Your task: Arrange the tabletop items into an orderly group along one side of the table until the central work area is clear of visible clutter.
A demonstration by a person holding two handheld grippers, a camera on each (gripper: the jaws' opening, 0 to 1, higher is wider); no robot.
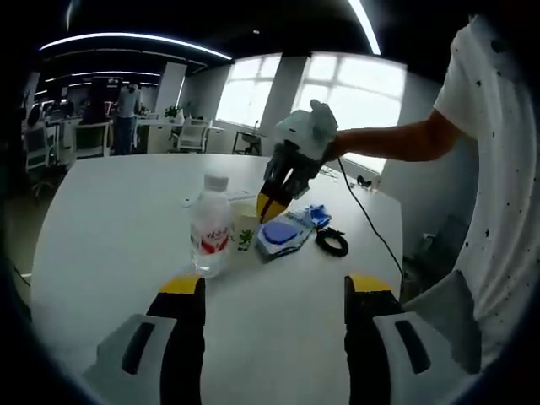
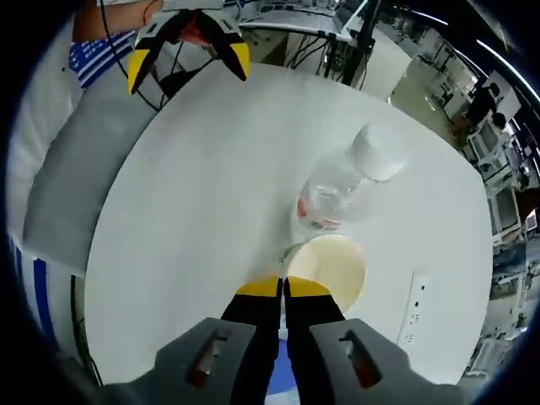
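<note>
**Right jaws pinched at cup rim, left jaws wide and empty**

Left gripper (image 1: 274,291) sat nearest its camera: two yellow-tipped jaws spread far apart, nothing between them, held over bare white table (image 1: 110,236).

Beyond it, one cluster near the table's far side:
- 1 clear water bottle (image 1: 210,226), white cap, red label, upright.
- 1 pale cup (image 1: 245,226) just beside the bottle, green mark on its side.
- 1 white pack with blue patch (image 1: 281,237) just beside the cup.
- 1 small blue item (image 1: 318,215) behind the pack, too small to identify.
- 1 coiled black cable (image 1: 332,242) next to the pack, its cord running off toward the far edge.

Right gripper (image 1: 272,205) came down onto the cup from above, yellow tips at the rim. A bare forearm (image 1: 396,142) reached in from the right, roughly level, wrist bent so the gripper pointed down. White speckled shirt (image 1: 498,169) at the right.

Right gripper view, looking down:
- Right gripper (image 2: 283,288) jaws almost together, tips at the near rim of the cup (image 2: 327,268). Couldn't tell whether the rim was actually pinched.
- Bottle (image 2: 342,187) touching or just beside the cup on its far side.
- Left gripper (image 2: 189,52) across the table (image 2: 194,211), well apart from the cup, jaws splayed.
- 1 white power strip (image 2: 413,308) beside the cup.
</note>
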